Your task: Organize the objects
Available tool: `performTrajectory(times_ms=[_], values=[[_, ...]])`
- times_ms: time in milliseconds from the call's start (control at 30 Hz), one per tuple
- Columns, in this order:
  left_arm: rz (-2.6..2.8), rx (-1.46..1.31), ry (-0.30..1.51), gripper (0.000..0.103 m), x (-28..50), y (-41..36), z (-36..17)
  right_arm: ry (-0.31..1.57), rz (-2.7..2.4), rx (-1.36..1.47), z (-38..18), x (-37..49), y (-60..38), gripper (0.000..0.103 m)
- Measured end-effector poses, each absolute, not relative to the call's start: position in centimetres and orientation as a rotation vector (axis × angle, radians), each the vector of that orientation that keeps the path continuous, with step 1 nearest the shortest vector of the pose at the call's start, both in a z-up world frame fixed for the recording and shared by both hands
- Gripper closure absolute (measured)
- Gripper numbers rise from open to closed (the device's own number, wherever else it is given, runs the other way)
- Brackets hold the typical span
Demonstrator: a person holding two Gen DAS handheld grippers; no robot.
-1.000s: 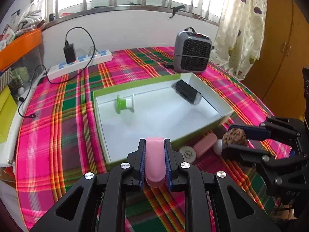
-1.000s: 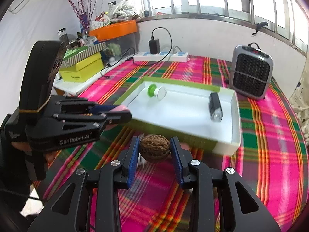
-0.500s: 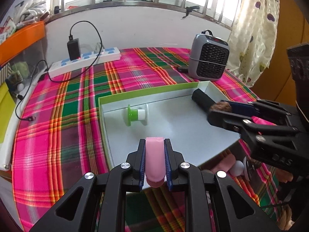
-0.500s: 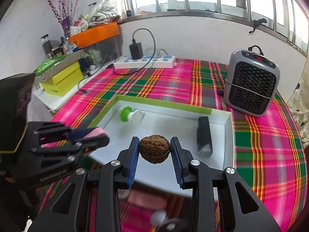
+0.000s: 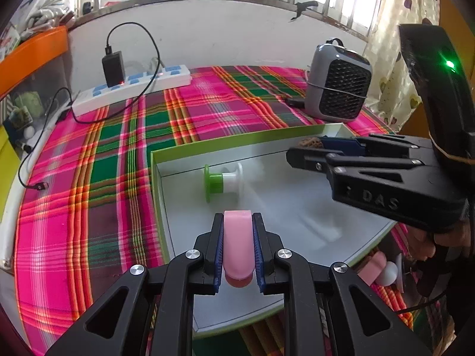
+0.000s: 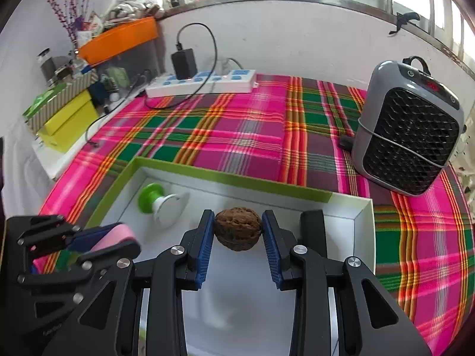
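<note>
Walnut (image 6: 237, 233) in right claw (image 6: 237, 238) above tray (image 6: 184, 175)

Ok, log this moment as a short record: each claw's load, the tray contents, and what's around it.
left claw: shut on pink block
right claw: shut on walnut
both claws: over the tray
tray: white inside, green rim
in tray: green-and-white spool, black cylinder
behind tray: grey heater, power strip
surface: plaid cloth
</note>
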State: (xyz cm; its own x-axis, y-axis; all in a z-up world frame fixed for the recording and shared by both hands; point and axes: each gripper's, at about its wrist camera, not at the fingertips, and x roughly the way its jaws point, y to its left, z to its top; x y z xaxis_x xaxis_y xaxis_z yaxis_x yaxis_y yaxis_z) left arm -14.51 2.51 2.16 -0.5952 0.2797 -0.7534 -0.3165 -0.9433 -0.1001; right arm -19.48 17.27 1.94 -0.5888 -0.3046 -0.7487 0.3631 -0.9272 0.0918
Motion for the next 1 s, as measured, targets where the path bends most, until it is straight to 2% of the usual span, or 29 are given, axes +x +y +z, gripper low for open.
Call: performTrajectory(times_ms=[1000], values=[[2.544,-1.223,0.055,0.087,-15.7,2.6,1.4,0.192,-2.491,1.303,0.3,-22.5,15.9,0.069]])
